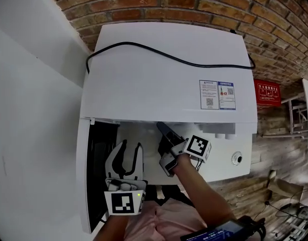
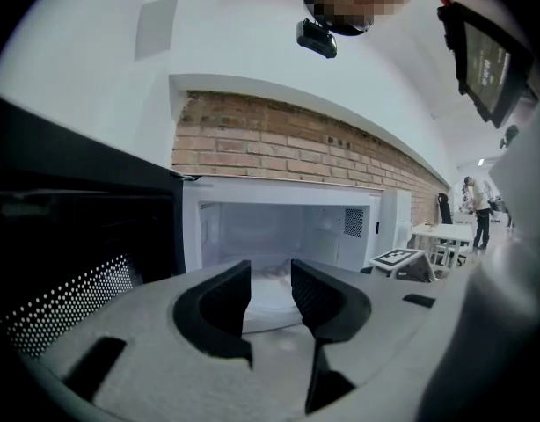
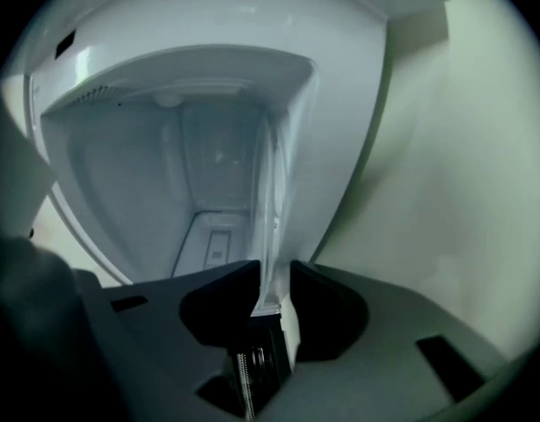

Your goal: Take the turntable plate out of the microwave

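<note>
A white microwave [image 1: 159,84] stands with its door [image 1: 96,154] swung open to the left. My right gripper [image 1: 163,129], rolled on its side, reaches into the cavity mouth. In the right gripper view the clear glass turntable plate [image 3: 268,200] shows edge-on, its rim between the jaws of the right gripper [image 3: 272,275]; one jaw lies against the glass and a gap shows on the other side. My left gripper [image 1: 131,145] hangs in front of the open door, open and empty. The left gripper view looks between those jaws [image 2: 270,275] at the plate [image 2: 270,301] on the cavity floor.
A black power cord [image 1: 169,58] lies across the microwave's top, near label stickers [image 1: 216,94]. A brick wall [image 1: 194,4] runs behind, with a red box [image 1: 267,93] at the right. The door's perforated window [image 2: 68,297] stands close on the left.
</note>
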Motion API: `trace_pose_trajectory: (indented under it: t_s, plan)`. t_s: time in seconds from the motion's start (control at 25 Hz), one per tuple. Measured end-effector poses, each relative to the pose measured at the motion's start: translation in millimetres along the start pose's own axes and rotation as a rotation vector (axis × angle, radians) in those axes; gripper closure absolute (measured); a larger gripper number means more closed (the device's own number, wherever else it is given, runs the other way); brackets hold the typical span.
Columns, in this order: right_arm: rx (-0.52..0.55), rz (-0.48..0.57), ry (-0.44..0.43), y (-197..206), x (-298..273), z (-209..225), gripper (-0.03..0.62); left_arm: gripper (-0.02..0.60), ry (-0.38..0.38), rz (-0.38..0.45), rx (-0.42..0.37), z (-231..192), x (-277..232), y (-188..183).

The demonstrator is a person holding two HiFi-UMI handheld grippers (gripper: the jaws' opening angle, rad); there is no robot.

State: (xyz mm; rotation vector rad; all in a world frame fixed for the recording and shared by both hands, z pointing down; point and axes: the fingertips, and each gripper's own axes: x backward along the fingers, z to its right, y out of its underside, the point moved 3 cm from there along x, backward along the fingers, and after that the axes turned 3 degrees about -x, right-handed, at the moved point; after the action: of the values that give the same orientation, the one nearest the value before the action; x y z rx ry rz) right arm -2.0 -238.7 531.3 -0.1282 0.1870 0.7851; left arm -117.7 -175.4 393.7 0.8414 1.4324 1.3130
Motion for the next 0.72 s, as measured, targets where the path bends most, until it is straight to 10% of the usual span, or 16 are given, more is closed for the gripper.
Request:
trace_pose_trajectory:
  t_s: [0.12,0.72]
  plan:
    - [0.021,-0.001,0.016,2.8,3.7,-8.3,0.555,0.431,-0.005,-0.003,0.005,-2.6,1.6,4.2]
    - [0.028,-0.018,0.038,30.3,43.0,10.6,0.566,0.431,-0.02,-0.008,0.007,3.7,6.4,0.9]
